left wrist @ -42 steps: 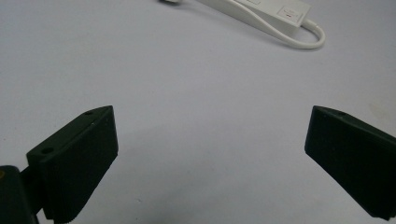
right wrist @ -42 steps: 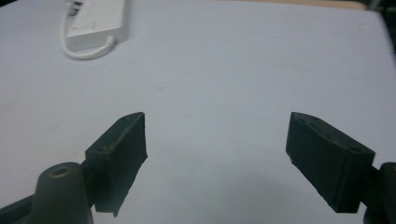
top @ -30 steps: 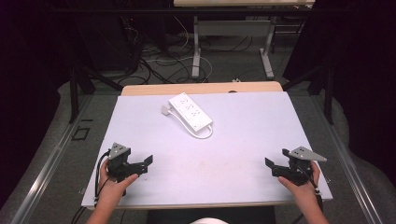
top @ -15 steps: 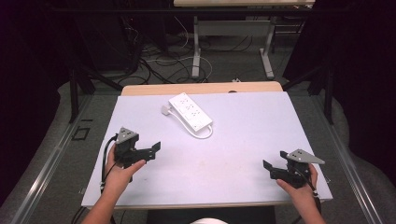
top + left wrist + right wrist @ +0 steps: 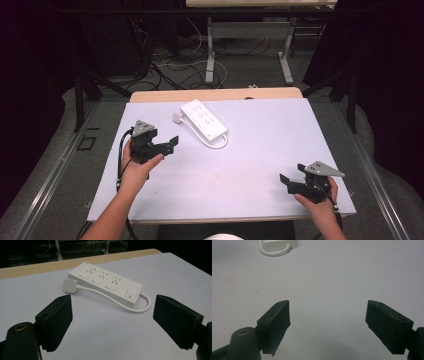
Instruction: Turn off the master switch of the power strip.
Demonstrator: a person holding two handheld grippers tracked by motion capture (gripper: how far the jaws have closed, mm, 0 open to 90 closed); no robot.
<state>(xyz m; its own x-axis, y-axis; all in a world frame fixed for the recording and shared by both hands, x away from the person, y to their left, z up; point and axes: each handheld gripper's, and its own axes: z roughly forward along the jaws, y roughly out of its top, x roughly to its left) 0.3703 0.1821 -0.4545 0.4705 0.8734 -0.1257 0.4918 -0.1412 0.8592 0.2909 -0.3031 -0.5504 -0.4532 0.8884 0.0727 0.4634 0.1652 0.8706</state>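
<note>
Movement belongs mostly to the left tool [image 5: 170, 145]: over the past second it has travelled forward from the near left edge of the table [image 5: 270, 135] toward the middle, and its jaws stand wide apart, gripping nothing. Seen along those jaws in the left gripper view, the white power strip [image 5: 106, 283] lies flat just ahead, switch end nearest, its cord [image 5: 112, 301] looping round to a plug [image 5: 69, 285] resting on the table beside its far end. The right tool [image 5: 286, 184], also spread and empty, has barely shifted and sits near the front right corner, well apart from the strip. Likely this is the approach to a first grasp, not yet made.
</note>
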